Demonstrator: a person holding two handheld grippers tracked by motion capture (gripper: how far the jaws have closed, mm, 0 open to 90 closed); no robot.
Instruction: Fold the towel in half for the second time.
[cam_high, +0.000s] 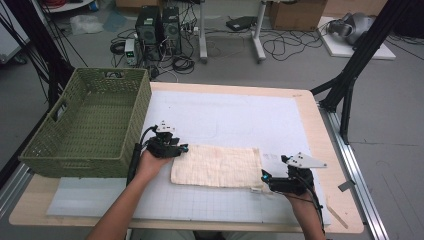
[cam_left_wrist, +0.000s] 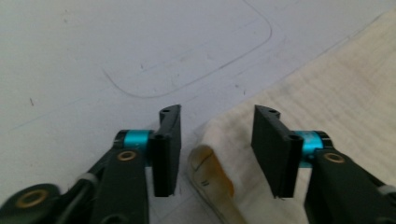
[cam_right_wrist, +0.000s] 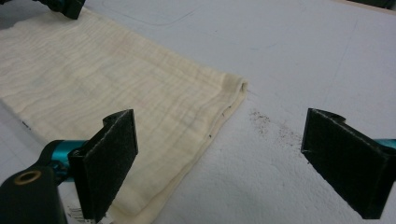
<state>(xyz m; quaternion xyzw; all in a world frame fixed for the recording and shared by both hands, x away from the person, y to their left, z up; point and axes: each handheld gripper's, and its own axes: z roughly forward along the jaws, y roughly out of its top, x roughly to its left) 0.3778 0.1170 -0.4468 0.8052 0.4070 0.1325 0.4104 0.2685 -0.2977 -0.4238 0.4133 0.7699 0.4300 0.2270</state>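
Cloth (cam_high: 216, 166), folded cream fabric, lies flat on the white mat (cam_high: 240, 120) of the tabletop (cam_high: 320, 125), toward the near middle, its long side running left to right.

Nearest item: the right tool (cam_high: 270, 181) sits low at the cloth's near right corner. In the right gripper view its jaws stand wide apart and released, one pad over the fabric edge, the other over bare mat; nothing is clamped. A small label shows at that corner.

Next: the left tool (cam_high: 181, 148) is at the cloth's far left corner. In the left gripper view the jaws stand partly closed on either side of the corner fold (cam_left_wrist: 219, 154), with visible gaps between pads and fabric, so no grasp is made. A yellowish tab (cam_left_wrist: 211, 175) lies between them.

Farther left: a green woven basket (cam_high: 75, 145) stands at the tabletop's left edge, close to the left hand (cam_high: 150, 164). Beyond the tabletop, computer towers and loose cables lie on the floor.

Risks, as judged:
- The left jaws may close on the top layer alone, since the corner is folded; lifting would then open the fold.
- The right tool is wide and only half over the fabric; closing there may pinch the hem thinly and slip.
- Uneven lifting of opposite corners would skew or drag the cloth.
- A leftward swing could strike the basket wall.
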